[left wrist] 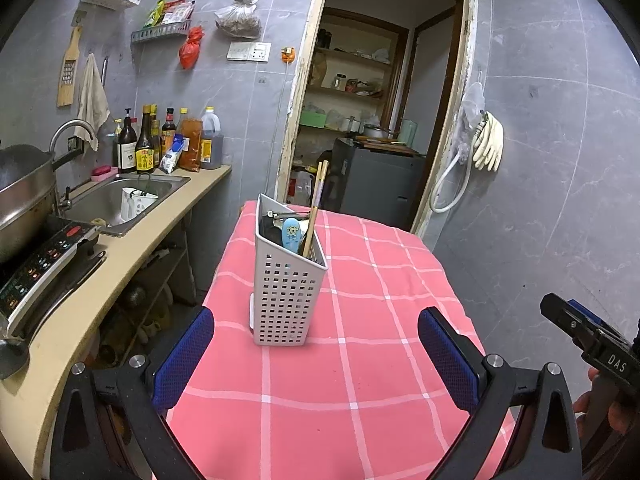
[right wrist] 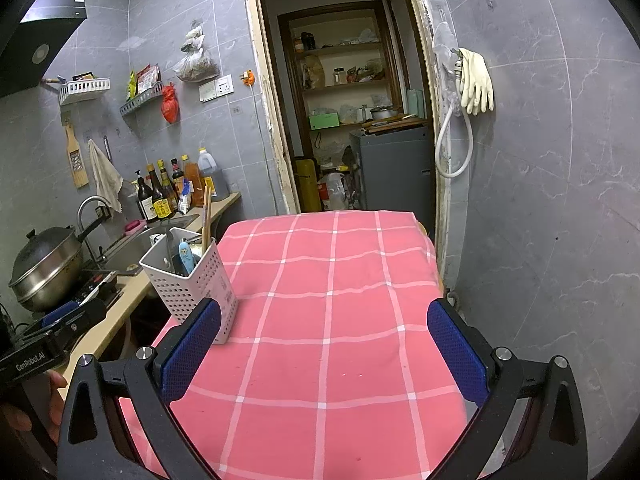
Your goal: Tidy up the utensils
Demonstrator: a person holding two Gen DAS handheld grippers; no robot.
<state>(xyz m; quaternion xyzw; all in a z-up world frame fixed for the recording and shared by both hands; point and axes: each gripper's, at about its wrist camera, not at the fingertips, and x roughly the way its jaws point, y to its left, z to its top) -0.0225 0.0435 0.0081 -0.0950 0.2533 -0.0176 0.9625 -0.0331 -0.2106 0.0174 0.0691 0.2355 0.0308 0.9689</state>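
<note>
One white holder [left wrist: 286, 280] | chopsticks [left wrist: 316, 208], blue-handled utensil [left wrist: 291, 232] inside

White utensil holder [left wrist: 286, 280] upright on pink checked tablecloth [left wrist: 360, 380], left claw [left wrist: 316, 360] spread wide

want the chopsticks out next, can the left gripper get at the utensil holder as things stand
Probably yes: the left gripper is open, the utensil holder stands straight ahead between its fingers, and only bare tablecloth lies between them.

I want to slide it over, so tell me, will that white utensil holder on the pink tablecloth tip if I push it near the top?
Probably: the utensil holder stands tall on a narrow base. Its long chopsticks rise above the rim, likely making it top-heavy. The tablecloth may drag or bunch.
</note>
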